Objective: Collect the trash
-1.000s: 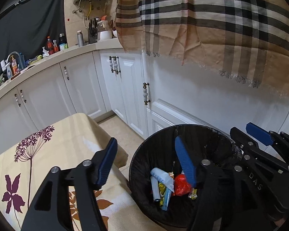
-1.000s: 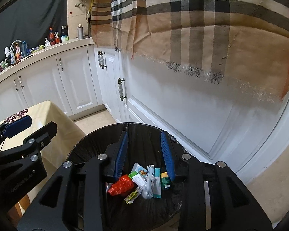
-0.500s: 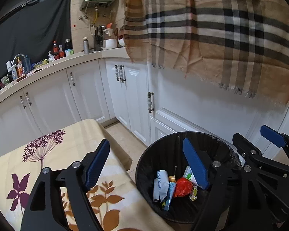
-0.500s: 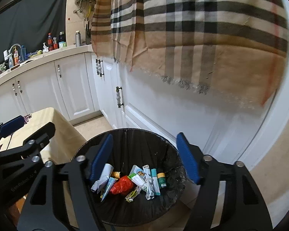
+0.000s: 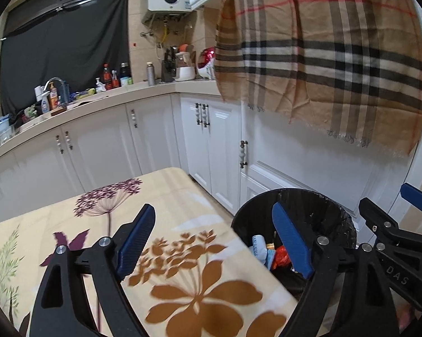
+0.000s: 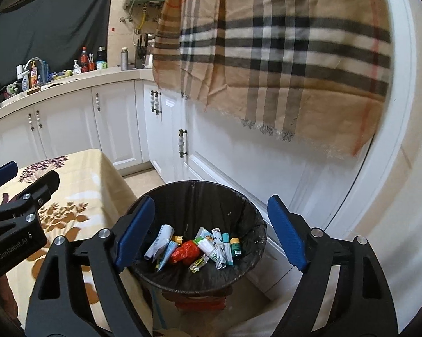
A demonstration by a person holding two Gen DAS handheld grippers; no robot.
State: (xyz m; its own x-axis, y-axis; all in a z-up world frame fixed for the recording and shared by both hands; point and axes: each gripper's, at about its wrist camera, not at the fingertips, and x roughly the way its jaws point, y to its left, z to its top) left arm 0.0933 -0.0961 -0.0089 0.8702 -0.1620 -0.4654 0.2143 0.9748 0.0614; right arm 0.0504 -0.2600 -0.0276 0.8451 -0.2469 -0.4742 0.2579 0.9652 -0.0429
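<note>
A black bin (image 6: 255, 219) lined with a black bag stands on the floor beside the table; it also shows in the left wrist view (image 5: 337, 216). Several pieces of trash lie in it: a red wrapper (image 6: 185, 252), white wrappers (image 6: 160, 241) and small tubes (image 6: 234, 247). My right gripper (image 6: 211, 236) is open and empty, held above the bin. My left gripper (image 5: 213, 247) is open and empty, above the table's right edge, with its right finger over the bin.
A table with a cream floral cloth (image 5: 126, 224) sits left of the bin. White cabinets (image 5: 211, 146) run behind, with a cluttered counter (image 5: 98, 98). A plaid cloth (image 6: 267, 42) hangs above the bin.
Both grippers rose and pulled back from the bin. The right gripper opened wide. The left gripper shifted left over the table.
</note>
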